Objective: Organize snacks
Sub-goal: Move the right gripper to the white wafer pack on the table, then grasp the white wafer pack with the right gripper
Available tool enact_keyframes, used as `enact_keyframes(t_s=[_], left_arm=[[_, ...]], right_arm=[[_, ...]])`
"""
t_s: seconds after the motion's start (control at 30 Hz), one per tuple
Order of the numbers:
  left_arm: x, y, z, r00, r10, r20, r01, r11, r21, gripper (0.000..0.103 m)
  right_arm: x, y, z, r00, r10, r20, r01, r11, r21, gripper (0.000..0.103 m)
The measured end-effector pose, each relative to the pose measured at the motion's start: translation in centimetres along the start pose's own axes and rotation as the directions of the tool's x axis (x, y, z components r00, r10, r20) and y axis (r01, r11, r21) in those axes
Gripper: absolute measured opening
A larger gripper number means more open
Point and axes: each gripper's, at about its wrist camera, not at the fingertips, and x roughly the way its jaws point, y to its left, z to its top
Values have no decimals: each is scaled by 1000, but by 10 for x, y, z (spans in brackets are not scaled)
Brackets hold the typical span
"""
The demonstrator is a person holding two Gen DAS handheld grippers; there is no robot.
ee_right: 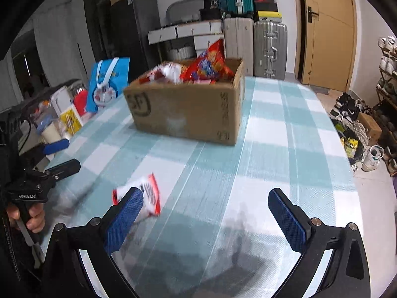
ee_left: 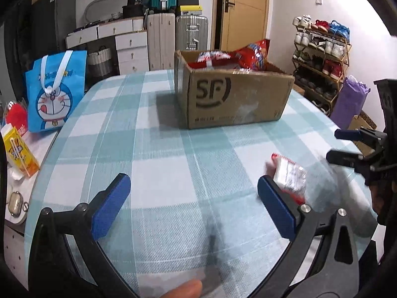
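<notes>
My left gripper (ee_left: 193,198) hangs over the near part of the table (ee_left: 153,154), its two blue-padded fingers spread wide with nothing between them, only the teal-and-white checked cloth below. My right gripper (ee_right: 206,213) is likewise wide open and empty, poised above the same cloth toward the table's right side. The one loose snack, a small white packet with red edging (ee_left: 289,175), lies flat on the cloth near the table's front edge, between my two grippers: in the left wrist view it sits just outside and beyond the tip of my left gripper's right finger, partly hidden by that pad, and in the right wrist view the same packet (ee_right: 148,193) shows behind the tip of my right gripper's left finger, outside the gap (whether either pad touches it I cannot tell, the picture is smeared there). Farther back, about mid-table, stands the open cardboard box (ee_left: 235,99) marked SF, already holding red and white snack bags (ee_left: 250,54) that rise above its rim; the packet lies well apart from it. Off the table's left edge a lower white surface carries a blue cartoon tote bag (ee_left: 55,92) and a yellow carton (ee_left: 21,151). Suitcases (ee_left: 191,32) and a shoe rack (ee_left: 320,62) stand against the far walls.
</notes>
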Motion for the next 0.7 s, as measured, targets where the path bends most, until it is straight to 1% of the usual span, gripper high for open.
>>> enact_keyframes(t_s=[0.1,0.27,0.4,0.47,0.5,0.57,0.63,0.67,0.7], left_arm=[[7,3,-2,1000,7,-22,-7,1000,-23,102],[12,2,-3,999,31,-37,-32,999,-11,102],[17,-1,-1,998,15,-55,-15,1000,-4,102],[18,-3,-1,998,8,-60,-8,1000,6,100],[19,-4,-1,998,4,-61,-4,1000,12,96],[20,-8,-1,998,-17,-59,18,999,27,87],[22,-12,-1,998,-27,-62,29,999,35,69],[24,-14,-1,997,-37,-72,40,998,38,66],[25,-15,-2,996,-42,-80,46,998,40,56]], right_arm=[[16,12,-7,997,40,-63,-41,999,-17,102],[36,37,-9,988,103,-115,-110,992,-57,102],[49,57,-8,980,114,-160,-133,985,-112,102],[56,67,-8,977,113,-182,-140,979,-147,99],[58,70,-8,976,112,-187,-142,977,-157,96],[63,77,-9,973,114,-203,-149,974,-170,85],[66,81,-9,974,103,-203,-142,972,-187,81],[67,82,-9,974,102,-204,-142,971,-190,78],[67,83,-8,975,99,-201,-139,971,-194,75]])
